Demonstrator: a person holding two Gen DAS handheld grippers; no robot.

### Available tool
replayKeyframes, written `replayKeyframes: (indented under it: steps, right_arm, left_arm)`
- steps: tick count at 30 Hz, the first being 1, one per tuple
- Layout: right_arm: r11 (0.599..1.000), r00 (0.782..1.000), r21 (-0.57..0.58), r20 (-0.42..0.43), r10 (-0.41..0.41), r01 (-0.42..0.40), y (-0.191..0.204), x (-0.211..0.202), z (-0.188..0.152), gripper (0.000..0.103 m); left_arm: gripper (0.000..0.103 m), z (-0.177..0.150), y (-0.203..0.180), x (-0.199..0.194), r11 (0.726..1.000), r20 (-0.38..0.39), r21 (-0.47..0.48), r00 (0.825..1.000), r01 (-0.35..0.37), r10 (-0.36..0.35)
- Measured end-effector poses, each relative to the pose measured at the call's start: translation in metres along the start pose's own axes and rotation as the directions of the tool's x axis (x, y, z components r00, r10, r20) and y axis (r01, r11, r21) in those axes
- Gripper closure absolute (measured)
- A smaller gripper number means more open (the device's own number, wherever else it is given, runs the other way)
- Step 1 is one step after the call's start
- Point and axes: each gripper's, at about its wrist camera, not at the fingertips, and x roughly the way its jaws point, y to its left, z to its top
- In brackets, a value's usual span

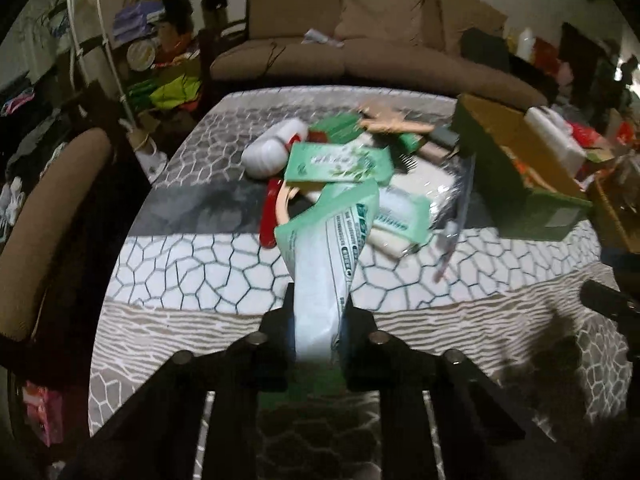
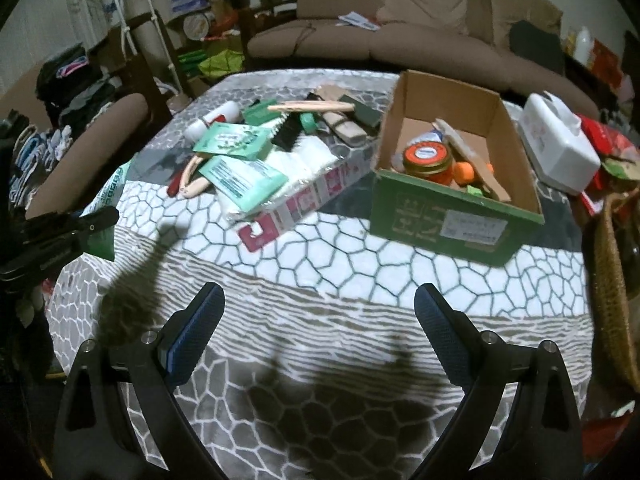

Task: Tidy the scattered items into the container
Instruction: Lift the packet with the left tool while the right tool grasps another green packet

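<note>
Packet [image 1: 320, 280] clamped between left jaws

Green box [image 2: 448, 216], honeycomb-patterned cloth [image 2: 360, 264]

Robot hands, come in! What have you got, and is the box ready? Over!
Left gripper shut on green-white packet. Right gripper open, empty. Cardboard box open, partly filled; pile remains beside it.

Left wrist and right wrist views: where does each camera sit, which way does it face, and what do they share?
Left wrist: on the left gripper, looking down along its fingers, shut on a pale green packet, toward the item pile and sofa.
Right wrist: on the right gripper, jaws open and empty, facing the patterned table and cardboard box; the left gripper shows at the picture's left edge.
Shared: table, box, pile, sofa, packet.
</note>
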Motion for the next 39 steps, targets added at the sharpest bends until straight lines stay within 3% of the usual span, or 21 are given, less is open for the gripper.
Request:
replayKeyframes:
  steps: [4, 9, 11, 12, 18, 24, 29, 39]
  right_arm:
    - [0.999, 0.999, -0.025, -0.001, 0.036, -0.036, 0.014, 0.005, -0.001, 0.007]
    - [0.994, 0.997, -0.088, 0.024, 0.072, -0.070, 0.033, 0.005, -0.002, 0.007]
    - [0.987, 0.994, -0.134, 0.048, 0.097, -0.090, 0.040, 0.003, -0.001, 0.015]
    - [0.983, 0.993, -0.158, 0.056, 0.108, -0.098, 0.043, 0.002, 0.000, 0.023]
    - [0.948, 0.989, -0.296, 0.052, 0.138, -0.117, 0.065, 0.015, 0.018, 0.029]
    - [0.920, 0.984, -0.352, -0.015, 0.179, -0.173, 0.079, 0.065, 0.043, 0.030]
    - [0.886, 0.986, -0.433, -0.067, 0.154, -0.168, 0.087, 0.109, 0.069, 0.033]
    - [0.869, 0.974, -0.449, -0.168, 0.150, -0.211, 0.087, 0.179, 0.107, 0.033]
  left_arm:
    - [0.091, 0.001, -0.003, -0.012, 0.999, 0.029, 0.031, 0.999, 0.017, -0.018]
    - [0.091, 0.001, 0.002, -0.025, 0.995, 0.063, 0.059, 0.995, -0.080, 0.076]
    - [0.090, 0.002, 0.009, -0.033, 0.995, 0.072, 0.041, 0.994, -0.086, 0.083]
    - [0.090, 0.002, 0.013, -0.035, 0.996, 0.071, 0.030, 0.994, -0.088, 0.086]
    - [0.088, 0.001, 0.027, -0.034, 0.996, 0.036, -0.015, 0.996, -0.084, 0.085]
    - [0.086, 0.000, 0.038, -0.024, 0.993, -0.016, -0.037, 0.994, -0.110, 0.109]
    - [0.085, 0.001, 0.049, -0.017, 0.989, -0.023, -0.047, 0.990, -0.138, 0.137]
    - [0.084, 0.006, 0.062, -0.004, 0.984, -0.047, -0.056, 0.985, -0.169, 0.167]
